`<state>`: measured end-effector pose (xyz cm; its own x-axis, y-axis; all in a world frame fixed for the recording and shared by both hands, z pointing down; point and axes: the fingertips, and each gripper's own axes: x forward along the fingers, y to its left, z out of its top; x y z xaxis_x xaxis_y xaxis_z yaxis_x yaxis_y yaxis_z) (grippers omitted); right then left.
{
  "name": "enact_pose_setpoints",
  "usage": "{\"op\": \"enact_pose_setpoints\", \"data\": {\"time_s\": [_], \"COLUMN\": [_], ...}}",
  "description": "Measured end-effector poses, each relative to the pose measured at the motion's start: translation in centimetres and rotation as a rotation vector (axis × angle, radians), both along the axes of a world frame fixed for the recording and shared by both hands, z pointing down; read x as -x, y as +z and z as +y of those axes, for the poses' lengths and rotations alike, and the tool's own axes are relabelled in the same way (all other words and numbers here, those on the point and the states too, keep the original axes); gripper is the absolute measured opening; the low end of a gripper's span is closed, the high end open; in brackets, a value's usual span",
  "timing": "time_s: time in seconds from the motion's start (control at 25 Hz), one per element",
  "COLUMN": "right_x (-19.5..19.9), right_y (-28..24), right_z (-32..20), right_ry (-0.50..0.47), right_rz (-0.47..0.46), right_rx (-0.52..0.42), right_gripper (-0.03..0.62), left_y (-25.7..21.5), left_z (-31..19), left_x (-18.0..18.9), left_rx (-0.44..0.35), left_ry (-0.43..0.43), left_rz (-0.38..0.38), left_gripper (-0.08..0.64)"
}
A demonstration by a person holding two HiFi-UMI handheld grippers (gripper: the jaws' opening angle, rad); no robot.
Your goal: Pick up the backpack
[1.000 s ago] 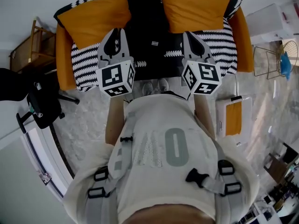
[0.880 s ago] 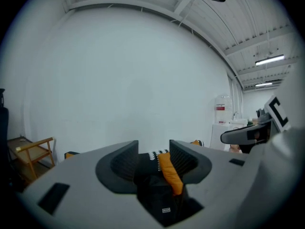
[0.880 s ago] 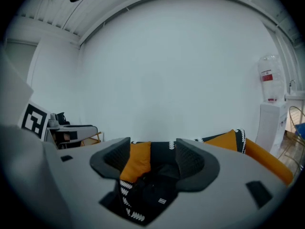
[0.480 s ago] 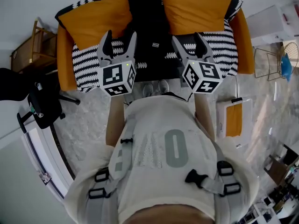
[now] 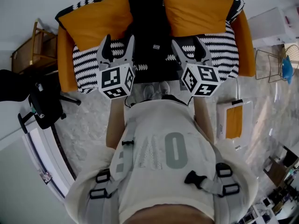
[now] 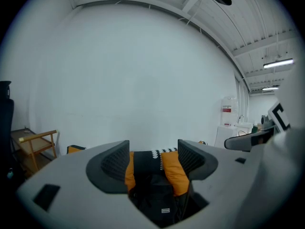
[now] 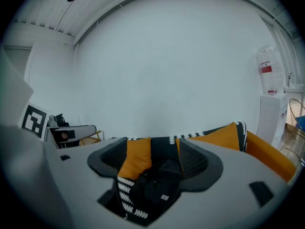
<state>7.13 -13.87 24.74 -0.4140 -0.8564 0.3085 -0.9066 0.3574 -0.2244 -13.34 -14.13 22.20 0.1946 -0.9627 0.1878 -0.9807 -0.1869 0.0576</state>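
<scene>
Two grippers hovering in front of the sofa, backpack not yet touched.

Left gripper is sitting short of the sofa; its fingers have just been opening and are now standing apart with nothing between them. Backpack is lying mid-seat, between the left cushion and the right cushion, ahead of both grippers. Right gripper is doing the same: fingers have just been opening, are spread, empty. Risks I'm seeing: black bag on dark fabric, so the fingers could end up pinching sofa cover with it. The soft shell could be giving only a fold to grip, which then slips. An uneven two-hand lift could be tipping the bag.
</scene>
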Motion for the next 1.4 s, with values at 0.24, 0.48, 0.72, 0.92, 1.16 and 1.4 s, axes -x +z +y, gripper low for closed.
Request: {"op": "enact_pose_setpoints", "data": {"time_s": [0.24,0.48,0.72,0.92,1.16,1.4], "right_x": [0.4,0.9,1.2,0.9,1.4,0.8], "right_y": [1.1,6.6,15.7,23.1,31.2,35.7], "right_z": [-1.5,-3.7,-6.0,-7.4,-7.6,-7.0], "right_ry": [0.002,0.003,-0.001,0.024,0.041,0.087], "right_rz": [-0.013,-0.018,-0.034,-0.053,-0.051,-0.035], "right_rx": [0.027,0.082,0.123,0.125,0.139,0.157], "right_gripper": [0.327,0.314,0.344,0.342,0.344,0.35], "left_y": [1.0,5.8,15.4,23.6,32.0,36.3], "left_z": [-1.3,-3.6,-5.7,-6.5,-6.5,-5.9], "left_x": [0.6,1.2,1.9,2.2,2.7,3.1], "left_rx": [0.01,0.011,0.059,0.084,0.122,0.148], "left_ry": [-0.008,-0.02,-0.021,-0.018,-0.001,0.004], "left_rz": [-0.03,-0.062,-0.064,-0.058,-0.077,-0.079], "left_gripper": [0.301,0.301,0.301,0.301,0.301,0.301]}}
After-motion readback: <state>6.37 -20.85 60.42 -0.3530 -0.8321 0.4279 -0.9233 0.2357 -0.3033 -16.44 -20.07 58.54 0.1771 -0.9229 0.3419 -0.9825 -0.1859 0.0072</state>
